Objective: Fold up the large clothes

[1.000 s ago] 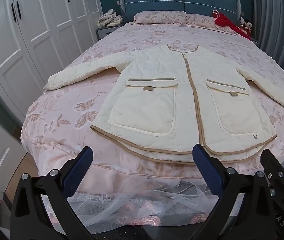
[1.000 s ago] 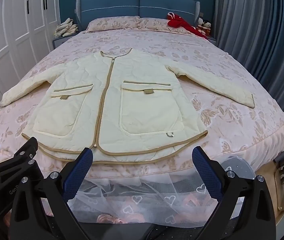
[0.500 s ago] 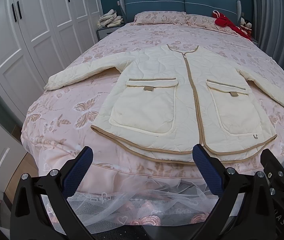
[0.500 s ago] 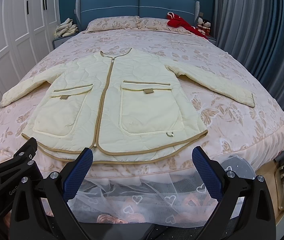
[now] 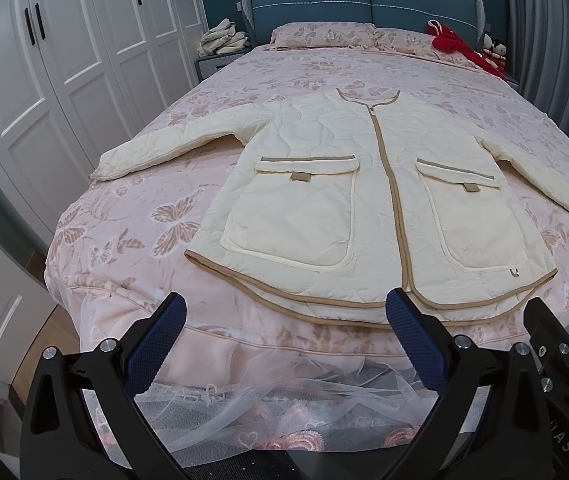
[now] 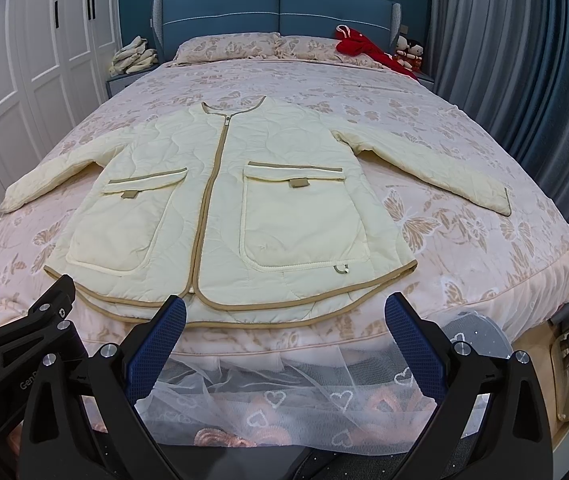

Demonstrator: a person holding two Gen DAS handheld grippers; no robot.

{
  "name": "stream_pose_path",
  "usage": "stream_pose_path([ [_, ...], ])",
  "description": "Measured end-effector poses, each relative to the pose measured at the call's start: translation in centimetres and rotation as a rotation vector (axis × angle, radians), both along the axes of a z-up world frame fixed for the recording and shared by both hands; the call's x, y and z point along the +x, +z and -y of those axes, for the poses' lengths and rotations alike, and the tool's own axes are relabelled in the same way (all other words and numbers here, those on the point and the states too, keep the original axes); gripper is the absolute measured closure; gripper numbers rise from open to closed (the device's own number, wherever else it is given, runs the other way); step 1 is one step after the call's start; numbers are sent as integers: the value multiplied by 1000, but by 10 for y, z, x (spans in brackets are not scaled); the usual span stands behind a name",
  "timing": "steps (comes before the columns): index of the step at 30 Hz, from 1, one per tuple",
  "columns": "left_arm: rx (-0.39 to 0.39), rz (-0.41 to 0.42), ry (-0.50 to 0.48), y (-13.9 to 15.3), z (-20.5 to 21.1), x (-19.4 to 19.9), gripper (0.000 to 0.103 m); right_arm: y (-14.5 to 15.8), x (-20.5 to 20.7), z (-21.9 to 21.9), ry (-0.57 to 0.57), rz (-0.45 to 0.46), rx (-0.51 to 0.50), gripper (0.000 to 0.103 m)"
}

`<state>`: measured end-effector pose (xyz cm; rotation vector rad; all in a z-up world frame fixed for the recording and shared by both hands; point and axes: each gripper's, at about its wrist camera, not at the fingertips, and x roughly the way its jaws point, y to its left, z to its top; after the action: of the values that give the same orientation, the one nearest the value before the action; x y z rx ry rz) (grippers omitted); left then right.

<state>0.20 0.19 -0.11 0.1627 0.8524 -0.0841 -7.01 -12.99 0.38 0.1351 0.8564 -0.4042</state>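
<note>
A cream quilted jacket [image 5: 316, 184] [image 6: 220, 208] with tan trim lies flat and face up on the bed, zipped, both sleeves spread out to the sides, hem towards me. My left gripper [image 5: 286, 322] hovers open at the foot of the bed, just short of the hem's left half. My right gripper [image 6: 284, 322] is open too, short of the hem's right half. Neither touches the cloth. The other gripper's body shows at the edge of each view.
The bed [image 6: 484, 184] has a pink butterfly cover and a lace skirt [image 6: 284, 396] at its foot. Pillows [image 6: 228, 46], red cloth [image 6: 360, 46] and dolls sit by the blue headboard. White wardrobes [image 5: 64, 60] stand left, grey curtains [image 6: 504, 60] right, a nightstand [image 5: 216, 62] with folded cloth behind.
Both views have crept slightly closer to the bed; the jacket has not moved and both grippers stay open.
</note>
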Motion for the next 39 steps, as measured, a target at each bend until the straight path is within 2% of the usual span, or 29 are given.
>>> stream_pose_path([
  [39, 4, 1, 2, 0, -4, -2, 6, 0, 0, -1, -1, 2, -5, 5],
])
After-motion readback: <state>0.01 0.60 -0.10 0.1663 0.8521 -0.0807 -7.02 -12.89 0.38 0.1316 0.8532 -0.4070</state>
